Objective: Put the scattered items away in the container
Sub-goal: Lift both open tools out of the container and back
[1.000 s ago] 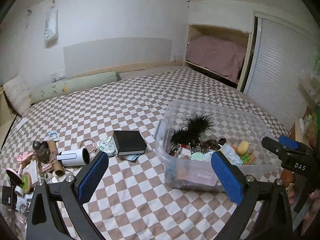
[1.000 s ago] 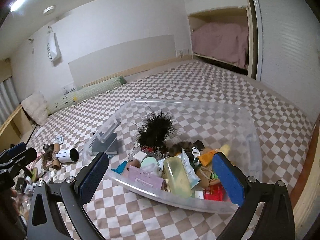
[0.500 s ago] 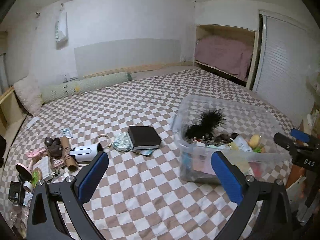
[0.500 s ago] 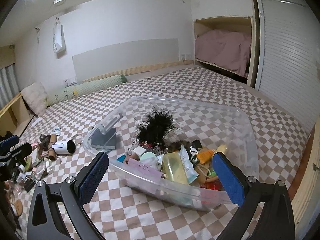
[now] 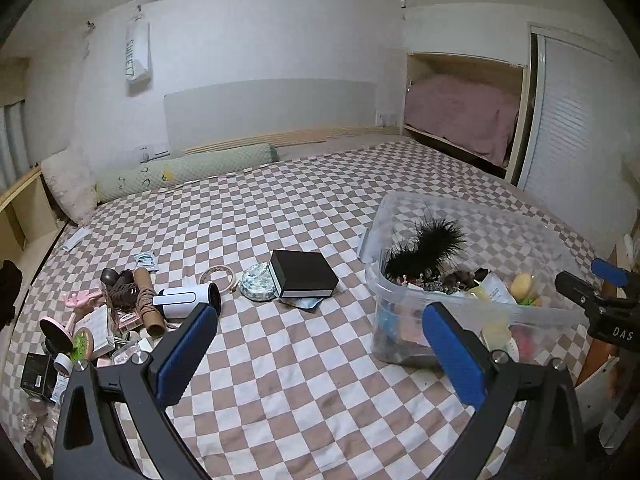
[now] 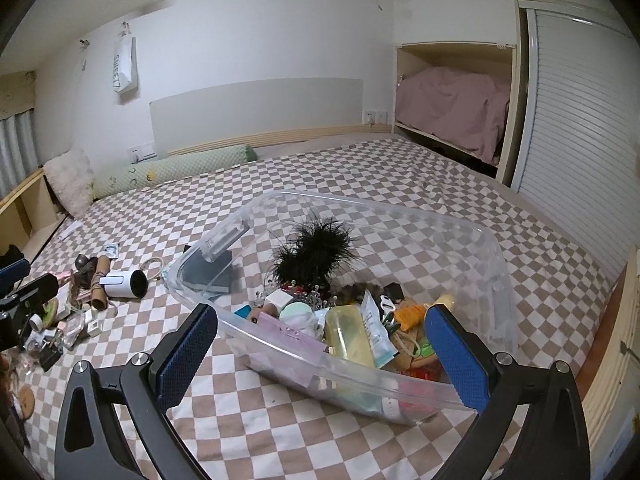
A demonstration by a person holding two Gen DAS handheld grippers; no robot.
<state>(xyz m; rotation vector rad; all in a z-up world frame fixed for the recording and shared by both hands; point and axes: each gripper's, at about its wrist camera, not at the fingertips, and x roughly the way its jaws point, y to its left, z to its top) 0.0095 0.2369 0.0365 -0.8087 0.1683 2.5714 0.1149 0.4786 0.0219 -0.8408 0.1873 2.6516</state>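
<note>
A clear plastic container (image 6: 472,240) (image 5: 532,236) sits on the checkered bed, holding a black feathery piece (image 6: 316,248), a yellow bottle (image 6: 352,334) and several small items. Scattered on the bed are a black box (image 5: 304,274), a round patterned pouch (image 5: 258,286), a white cylinder (image 5: 186,300) (image 6: 122,283) and a heap of small things (image 5: 80,328) at the left. My left gripper (image 5: 320,350) hovers open and empty over the bedspread, left of the container. My right gripper (image 6: 322,358) is open and empty just in front of the container's near wall.
A green bolster (image 5: 188,172) and a fluffy pillow (image 5: 70,184) lie at the head of the bed. A recess with pink bedding (image 6: 452,112) and a slatted sliding door (image 6: 576,120) stand at the right. The bed's wooden edge (image 6: 616,344) runs close to the container.
Both grippers have drawn back and risen, so the container and the scattered items look smaller and farther. The left view has swung left, showing more of the heap. Both grippers stay open.
</note>
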